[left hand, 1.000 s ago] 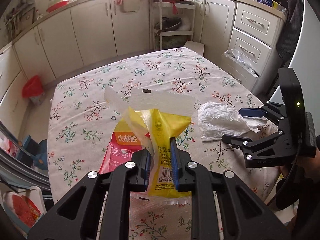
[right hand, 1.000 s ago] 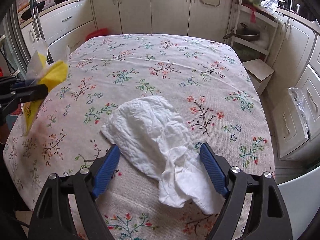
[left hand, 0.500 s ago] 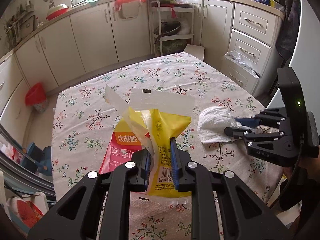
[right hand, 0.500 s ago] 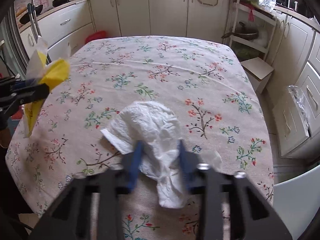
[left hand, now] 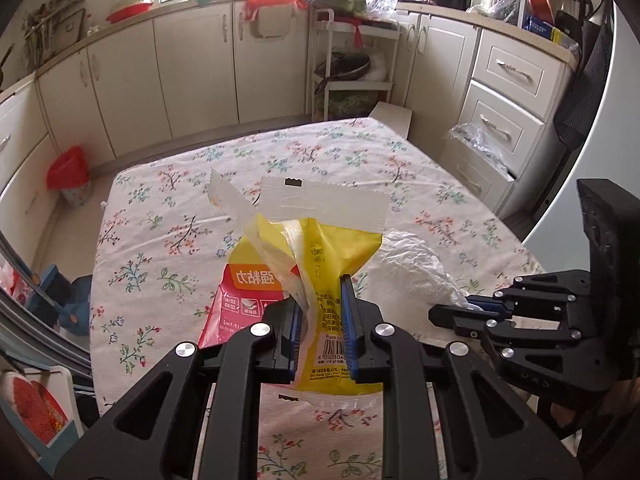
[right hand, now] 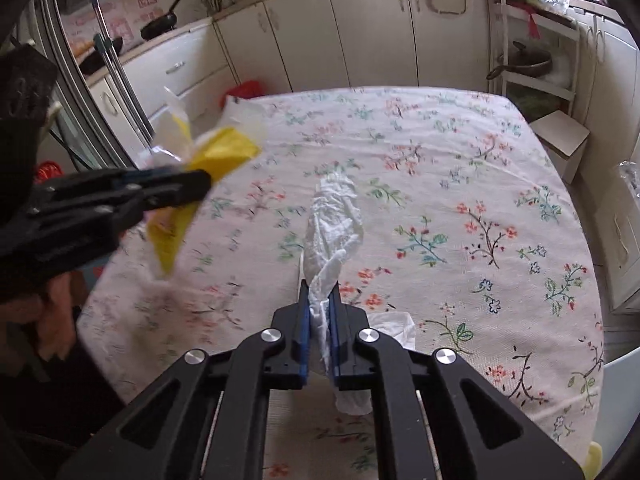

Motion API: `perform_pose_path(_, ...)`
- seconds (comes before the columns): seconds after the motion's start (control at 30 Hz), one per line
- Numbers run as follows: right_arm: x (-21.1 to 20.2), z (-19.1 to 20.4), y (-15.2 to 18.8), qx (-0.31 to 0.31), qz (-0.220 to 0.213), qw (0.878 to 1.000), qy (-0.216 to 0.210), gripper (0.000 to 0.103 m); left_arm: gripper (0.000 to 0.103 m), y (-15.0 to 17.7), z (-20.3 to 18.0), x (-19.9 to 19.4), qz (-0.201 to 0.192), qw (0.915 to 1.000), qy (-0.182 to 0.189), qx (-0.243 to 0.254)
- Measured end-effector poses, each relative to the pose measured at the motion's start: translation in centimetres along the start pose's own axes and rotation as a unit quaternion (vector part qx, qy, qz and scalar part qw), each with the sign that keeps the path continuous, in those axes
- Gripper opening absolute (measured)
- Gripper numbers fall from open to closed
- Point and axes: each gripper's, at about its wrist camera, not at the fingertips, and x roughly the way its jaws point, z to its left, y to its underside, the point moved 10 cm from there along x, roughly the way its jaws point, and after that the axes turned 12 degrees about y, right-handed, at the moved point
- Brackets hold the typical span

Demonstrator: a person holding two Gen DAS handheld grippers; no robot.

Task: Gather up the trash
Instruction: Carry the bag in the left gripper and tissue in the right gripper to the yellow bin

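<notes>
My left gripper [left hand: 320, 300] is shut on a yellow and red plastic wrapper [left hand: 316, 256] with a clear torn top, held above the table. The left gripper [right hand: 200, 184] and the wrapper [right hand: 216, 156] also show at the left of the right wrist view. My right gripper [right hand: 320, 312] is shut on a crumpled white tissue [right hand: 334, 220] and holds it just above the floral tablecloth [right hand: 460, 184]. In the left wrist view the right gripper [left hand: 444, 312] pinches the tissue [left hand: 408, 264] at the right.
The table [left hand: 168, 216] stands in a kitchen with cream cabinets [left hand: 192, 64] around it. A red-lined bin [left hand: 70, 174] sits on the floor at far left. A white shelf rack [left hand: 352, 64] and a cardboard box [left hand: 394, 116] stand beyond the far table edge.
My right gripper closed on the white tissue and lifted it off the cloth, bunching it up. My left gripper rose slightly, still holding the wrapper.
</notes>
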Motion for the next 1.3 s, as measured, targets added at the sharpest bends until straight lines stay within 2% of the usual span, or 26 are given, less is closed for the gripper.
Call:
perform_pose_path(0.3,-6.0,-2.6,-0.4,0.035,-0.072,0.997,0.019,0.009,0.016,-1.4,-5.1,-2.5,-0.051,0.9982,0.027,0.017)
perform_pose_path(0.53,-11.8,-6.1,0.4,0.071,-0.132,0.988,0.045,0.009,0.016,-1.6,-12.4,-4.6,-0.084,0.9935,0.070,0.034)
perform_pose_path(0.7,-16.3,-9.2,2.1,0.101,-0.168,0.978,0.072,0.009,0.016,-1.7,-17.5,-5.5,-0.097,0.9895,0.096,0.048)
perform_pose_path(1.03,-23.6,-16.5,6.8,0.170,-0.217,0.951,0.139,0.009,0.016,-0.8,-28.3,-4.6,-0.087,0.9819,0.142,0.091)
perform_pose_path(1.3,-25.8,-21.6,10.7,0.224,-0.219,0.932,0.183,0.009,0.016,0.6,-34.2,-2.8,-0.071,0.9783,0.158,0.114)
